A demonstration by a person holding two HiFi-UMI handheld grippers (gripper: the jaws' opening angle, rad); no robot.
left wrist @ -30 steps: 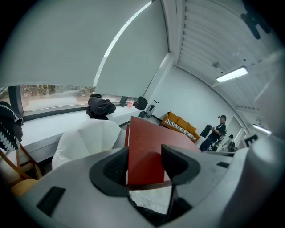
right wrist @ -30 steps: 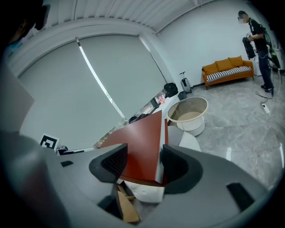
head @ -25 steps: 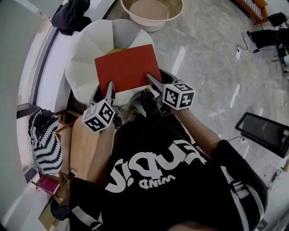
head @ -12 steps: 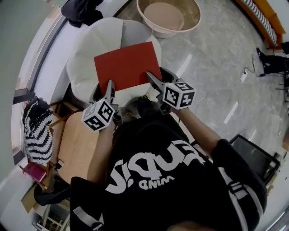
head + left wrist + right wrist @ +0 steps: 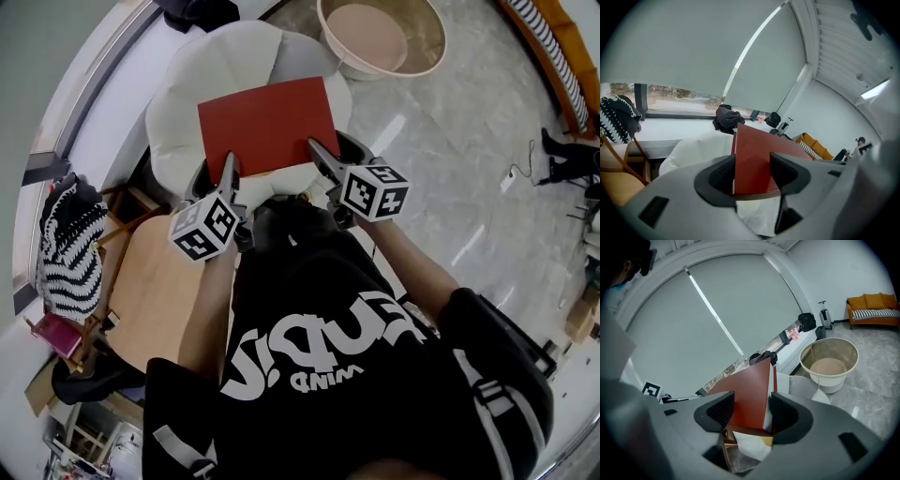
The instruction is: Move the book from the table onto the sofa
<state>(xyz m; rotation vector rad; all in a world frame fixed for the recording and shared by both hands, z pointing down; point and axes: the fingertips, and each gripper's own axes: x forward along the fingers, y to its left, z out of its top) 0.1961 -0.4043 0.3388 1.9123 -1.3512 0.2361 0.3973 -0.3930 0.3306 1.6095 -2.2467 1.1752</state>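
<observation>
The red book (image 5: 267,127) is clamped at its near corners by left gripper (image 5: 228,176) and right gripper (image 5: 319,155); load shared, level above white sofa (image 5: 187,94).

The closed red book (image 5: 267,127) is held roughly level over the white cushioned sofa (image 5: 183,112).

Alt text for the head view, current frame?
Seen from above, a person in a black shirt holds a red book by its near edge, left gripper and right gripper each clamped on it, over a white cushioned seat. A beige basin stands on the floor beyond.
</observation>
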